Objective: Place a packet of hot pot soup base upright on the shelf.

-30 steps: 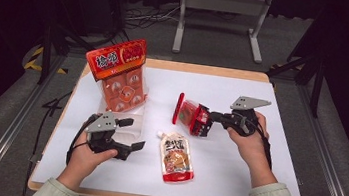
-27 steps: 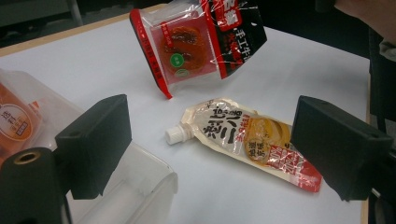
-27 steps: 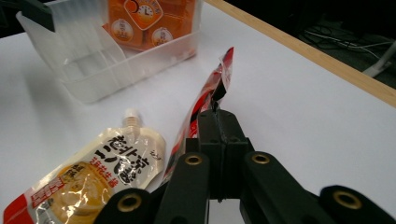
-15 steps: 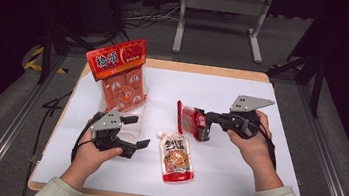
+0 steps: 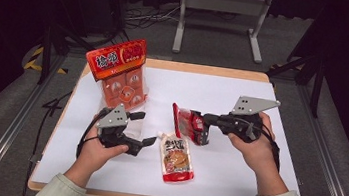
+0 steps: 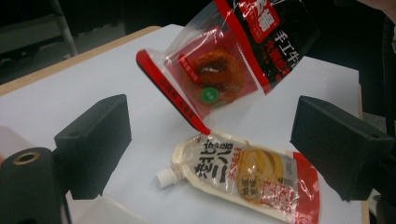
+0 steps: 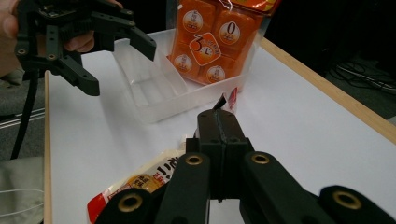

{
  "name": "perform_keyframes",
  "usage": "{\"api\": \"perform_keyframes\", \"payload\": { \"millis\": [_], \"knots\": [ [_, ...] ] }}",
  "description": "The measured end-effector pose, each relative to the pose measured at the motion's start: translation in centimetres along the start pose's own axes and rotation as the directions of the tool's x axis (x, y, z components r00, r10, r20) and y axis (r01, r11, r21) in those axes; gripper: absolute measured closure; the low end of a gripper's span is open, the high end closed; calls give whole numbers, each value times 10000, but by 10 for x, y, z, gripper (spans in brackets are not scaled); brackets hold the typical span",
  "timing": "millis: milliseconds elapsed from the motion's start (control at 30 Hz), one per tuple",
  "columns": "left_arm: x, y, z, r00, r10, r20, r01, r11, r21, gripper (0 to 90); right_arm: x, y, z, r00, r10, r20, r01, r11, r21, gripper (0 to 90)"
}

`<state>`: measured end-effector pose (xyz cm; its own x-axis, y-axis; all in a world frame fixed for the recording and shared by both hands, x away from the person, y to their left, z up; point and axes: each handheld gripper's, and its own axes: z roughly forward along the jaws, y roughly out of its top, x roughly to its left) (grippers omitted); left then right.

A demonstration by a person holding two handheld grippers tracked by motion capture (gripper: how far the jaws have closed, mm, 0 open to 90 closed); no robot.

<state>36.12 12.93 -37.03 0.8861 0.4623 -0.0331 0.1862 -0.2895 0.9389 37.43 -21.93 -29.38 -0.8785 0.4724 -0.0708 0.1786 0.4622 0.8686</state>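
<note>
My right gripper (image 5: 207,129) is shut on a red and clear snack packet (image 5: 187,122), holding it tilted above the white table just right of centre. In the left gripper view the packet (image 6: 219,79) hangs over a cream and red spout pouch (image 6: 243,172), its lower corner just at the pouch's top edge. That pouch (image 5: 177,156) lies flat near the front. My left gripper (image 5: 142,128) is open and holds nothing, just left of the pouch. The right gripper view has the shut jaws (image 7: 219,122) clamping the packet's edge (image 7: 229,100).
An orange bag of jelly cups (image 5: 120,71) leans at the back left in a clear plastic tray (image 5: 137,104). The right gripper view has the tray (image 7: 154,88) behind the left gripper (image 7: 88,42). The table's wooden edge (image 5: 206,69) runs along the back.
The right gripper has brought the packet slightly nearer the person and the pouch. The left gripper has shifted a little right and forward, still open.
</note>
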Motion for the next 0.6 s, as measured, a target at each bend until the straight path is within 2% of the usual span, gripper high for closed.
{"api": "perform_keyframes", "payload": {
  "millis": [233,300,367,500,567,600],
  "knots": [
    [-4,18,10,9980,517,371,-507,9983,-277,125,10,7,-2,9990,-250,-367,250,9997,-5,900],
    [-4,23,13,9960,779,440,-765,9965,-325,131,13,9,-2,9983,-346,-459,346,9994,4,900],
    [-5,25,15,9959,777,470,-761,9965,-357,134,14,9,-1,9980,-361,-520,361,9993,4,900],
    [-8,31,24,9922,1026,710,-1004,9944,-332,136,18,11,2,9962,-445,-753,447,9990,13,900],
    [-10,35,30,9890,1189,884,-1167,9927,-298,136,21,12,4,9947,-534,-882,539,9985,27,900],
    [-10,36,32,9883,1145,1011,-1119,9932,-314,136,22,13,5,9941,-576,-921,580,9983,24,900]
  ]
}}
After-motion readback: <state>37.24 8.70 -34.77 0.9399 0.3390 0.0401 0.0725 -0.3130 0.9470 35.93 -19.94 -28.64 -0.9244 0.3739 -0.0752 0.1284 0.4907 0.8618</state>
